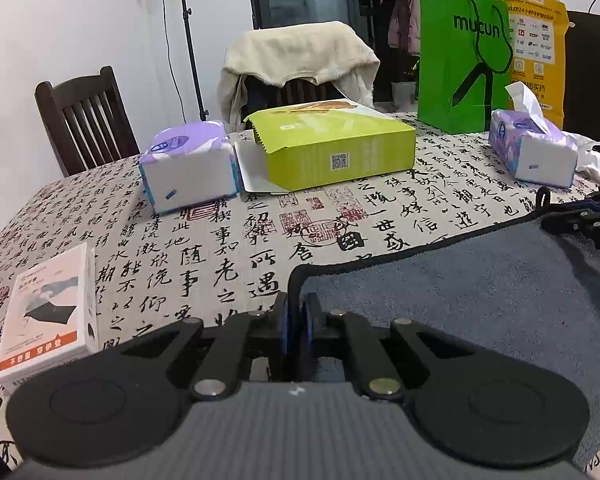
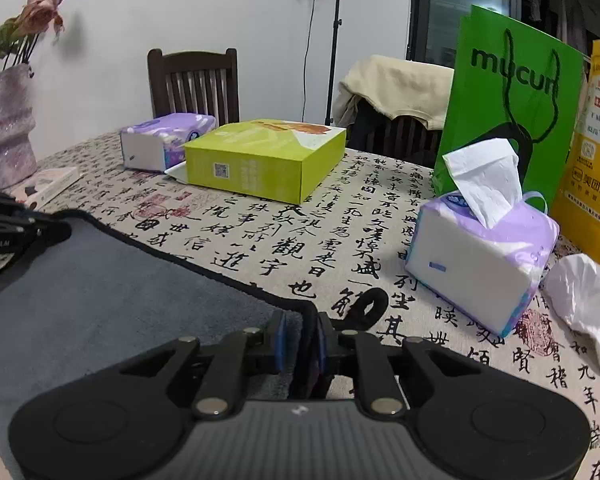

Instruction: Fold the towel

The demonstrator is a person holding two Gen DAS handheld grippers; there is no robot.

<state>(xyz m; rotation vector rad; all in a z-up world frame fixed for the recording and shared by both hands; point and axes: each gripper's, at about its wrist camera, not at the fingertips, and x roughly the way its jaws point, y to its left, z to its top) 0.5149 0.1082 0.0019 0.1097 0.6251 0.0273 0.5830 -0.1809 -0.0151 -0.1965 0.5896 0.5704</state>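
A grey-blue towel (image 1: 480,292) with a black hem lies on the calligraphy tablecloth (image 1: 220,248). My left gripper (image 1: 296,320) is shut on the towel's left far corner, the hem pinched between its blue pads. My right gripper (image 2: 302,340) is shut on the towel's (image 2: 100,296) right far corner; a black hanging loop (image 2: 370,306) sticks out beside it. Each gripper shows at the edge of the other view: the right one (image 1: 580,220) and the left one (image 2: 16,232).
Beyond the towel stand a lime-green box (image 1: 332,144), a sealed tissue pack (image 1: 188,164), an open tissue pack (image 2: 480,256), a green paper bag (image 2: 508,100), a yellow bag (image 2: 596,152). A small white box (image 1: 48,316) lies left. A crumpled tissue (image 2: 584,300) lies right. A vase (image 2: 4,128) stands far left.
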